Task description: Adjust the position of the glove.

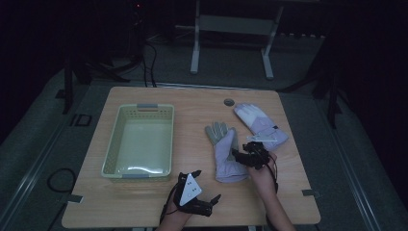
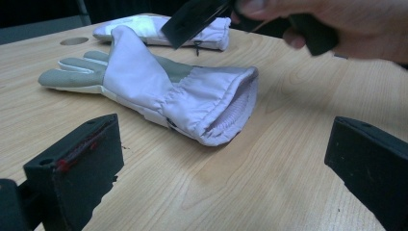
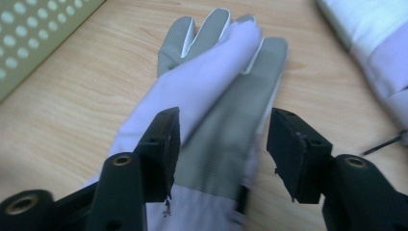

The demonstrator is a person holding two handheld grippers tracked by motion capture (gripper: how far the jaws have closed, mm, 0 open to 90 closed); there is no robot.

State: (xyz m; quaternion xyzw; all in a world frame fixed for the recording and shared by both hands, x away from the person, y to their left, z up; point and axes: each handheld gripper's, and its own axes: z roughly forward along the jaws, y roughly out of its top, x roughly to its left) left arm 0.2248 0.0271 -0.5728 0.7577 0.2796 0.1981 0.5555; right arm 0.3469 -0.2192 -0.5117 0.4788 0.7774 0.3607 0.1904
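Two grippers: right gripper (image 1: 242, 156), jaws apart w/ nothing pinched, hangs over near glove (image 1: 223, 153) at frame centre, glove's long axis running bottom-to-top; left gripper (image 1: 208, 184) open, lower-centre, farther off.

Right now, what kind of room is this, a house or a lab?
Probably a lab or recording room, not a house: a bare wooden table on dark floor, a metal stand frame behind it, a cable trailing across the floor.
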